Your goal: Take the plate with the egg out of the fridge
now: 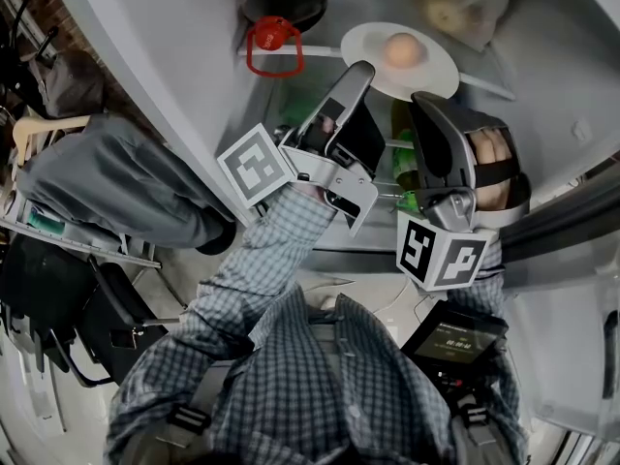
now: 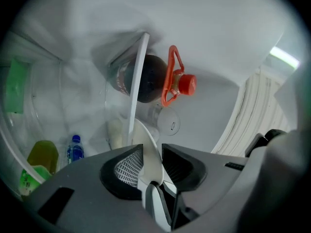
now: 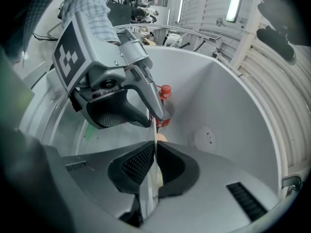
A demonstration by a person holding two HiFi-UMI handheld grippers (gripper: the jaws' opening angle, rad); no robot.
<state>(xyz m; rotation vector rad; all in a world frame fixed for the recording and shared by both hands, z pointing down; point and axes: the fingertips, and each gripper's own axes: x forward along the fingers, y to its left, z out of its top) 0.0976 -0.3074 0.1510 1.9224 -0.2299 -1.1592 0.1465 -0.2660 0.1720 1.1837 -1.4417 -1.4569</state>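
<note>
R tool [image 3: 154,152] clamps plate [image 1: 366,48] rim; prob level.

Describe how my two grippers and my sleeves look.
The left gripper and right gripper are grey moulded plastic with textured black pads. Each bears a white cube with black square markers. A black strap crosses the hand on the right one. The sleeves are blue-grey checked shirt fabric.

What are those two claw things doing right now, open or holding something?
Left gripper: open, the plate rim sits between its jaws, unclamped.
Right gripper: closed on the plate rim, holding it.
</note>
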